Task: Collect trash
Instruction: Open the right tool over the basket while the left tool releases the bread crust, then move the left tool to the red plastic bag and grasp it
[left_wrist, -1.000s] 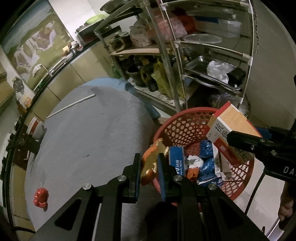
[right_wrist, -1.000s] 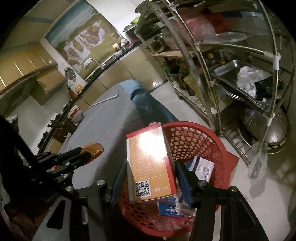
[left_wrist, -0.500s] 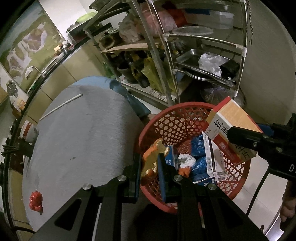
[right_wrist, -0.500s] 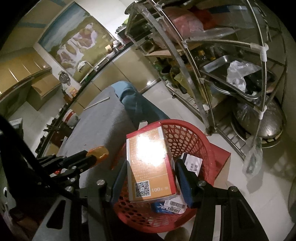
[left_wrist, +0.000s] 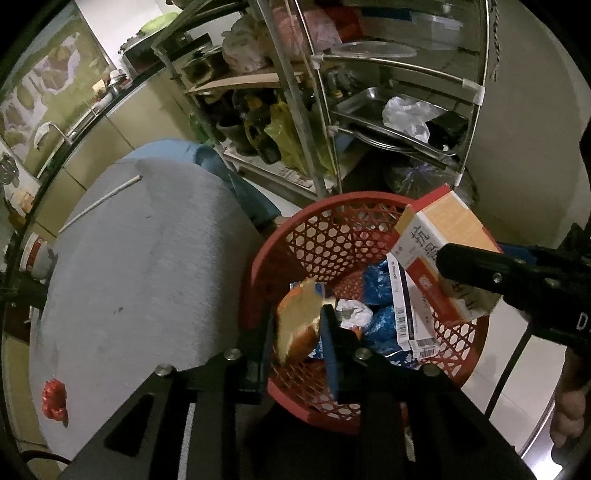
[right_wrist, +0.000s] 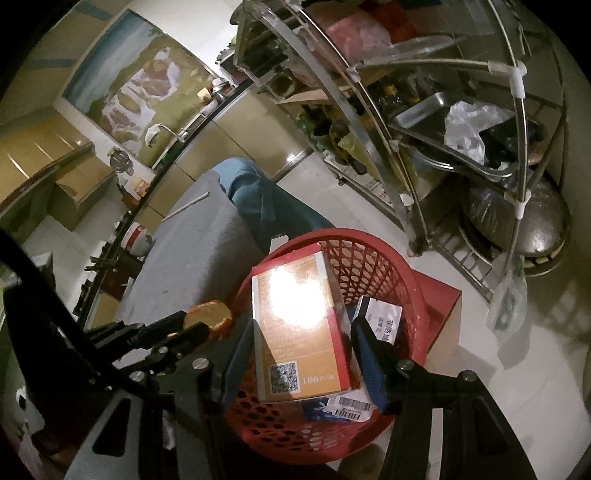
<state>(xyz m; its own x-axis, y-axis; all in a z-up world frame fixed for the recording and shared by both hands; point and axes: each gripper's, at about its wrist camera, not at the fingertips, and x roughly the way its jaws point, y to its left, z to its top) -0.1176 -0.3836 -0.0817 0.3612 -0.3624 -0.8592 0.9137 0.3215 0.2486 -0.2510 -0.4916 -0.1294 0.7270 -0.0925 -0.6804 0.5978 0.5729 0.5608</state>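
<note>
1. Both views were dim, yellow-tinted and grainy.
2. Overhead light glared white off the orange box (right_wrist: 295, 328).
3. Fisheye curvature bent the metal rack (right_wrist: 406, 147); the corners were black.

Red plastic basket (left_wrist: 332, 236) at centre frame, perforated lattice, matt. Glossy cardboard box (right_wrist: 295, 325) with glare on its orange face. Grey cloth on the desk (left_wrist: 140, 266) at left, fuzzy and matt. Bright metal rack (left_wrist: 406, 74) at upper right, shiny tray (left_wrist: 362, 107). Matt black fingers (left_wrist: 332, 332) at bottom. Crinkled blue foil wrappers (left_wrist: 376, 291).
</note>
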